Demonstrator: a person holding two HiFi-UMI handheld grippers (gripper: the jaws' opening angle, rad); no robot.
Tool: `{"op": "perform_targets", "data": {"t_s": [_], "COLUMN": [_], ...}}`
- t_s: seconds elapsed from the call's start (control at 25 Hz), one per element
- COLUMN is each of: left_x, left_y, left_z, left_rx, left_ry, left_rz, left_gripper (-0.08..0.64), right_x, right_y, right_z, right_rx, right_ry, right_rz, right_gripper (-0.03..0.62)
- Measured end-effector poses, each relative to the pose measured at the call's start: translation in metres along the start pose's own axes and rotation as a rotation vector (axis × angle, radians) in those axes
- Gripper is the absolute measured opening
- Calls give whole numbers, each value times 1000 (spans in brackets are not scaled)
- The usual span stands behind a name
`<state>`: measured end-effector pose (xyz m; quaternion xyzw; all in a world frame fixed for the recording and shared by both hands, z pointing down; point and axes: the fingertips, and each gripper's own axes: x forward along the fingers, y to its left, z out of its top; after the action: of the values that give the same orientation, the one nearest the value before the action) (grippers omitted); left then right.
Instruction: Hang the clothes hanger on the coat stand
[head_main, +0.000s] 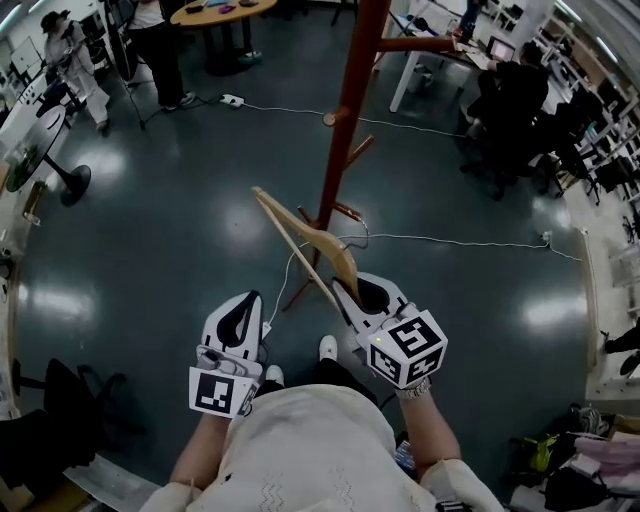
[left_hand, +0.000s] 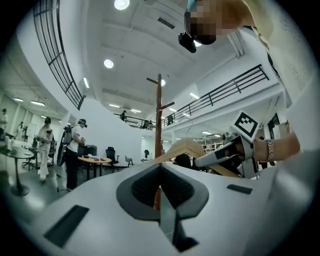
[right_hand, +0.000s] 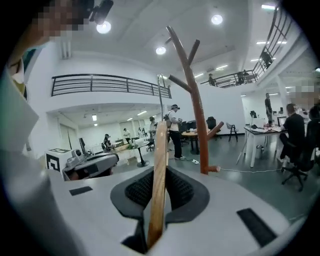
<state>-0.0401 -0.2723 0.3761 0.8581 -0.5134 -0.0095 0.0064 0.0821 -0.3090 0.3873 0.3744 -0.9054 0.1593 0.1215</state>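
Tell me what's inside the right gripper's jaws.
One arm of the wooden clothes hanger, clamped by the right gripper. The arm's lower end runs down into the slot between the jaws and is hidden there.

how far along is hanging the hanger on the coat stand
Done: the wooden clothes hanger is picked up, clamped in the right gripper. In hand: it is held in the air short of the coat stand. To do: hook it over a peg and let go. The left gripper is shut, empty.
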Motion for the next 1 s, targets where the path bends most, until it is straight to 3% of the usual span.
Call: {"op": "perform_targets", "data": {"t_s": [0.52,0.76,1.0], "left_x": [37,51,53], "left_y": [8,5,9], "left_z": [-1,-1,-7], "left_rx": [16,9,16], "left_ry": [8,13,31], "left_rz": [223,327,410], "left_gripper": [12,12,12], "right_x": [35,57,79], "right_y": [-61,-89,-99], "right_z": [103,118,108], "right_rx": [-105,-130,-115], "right_ry": [6,60,109], "right_rz": [311,347,372], "right_gripper": [67,67,67]}}
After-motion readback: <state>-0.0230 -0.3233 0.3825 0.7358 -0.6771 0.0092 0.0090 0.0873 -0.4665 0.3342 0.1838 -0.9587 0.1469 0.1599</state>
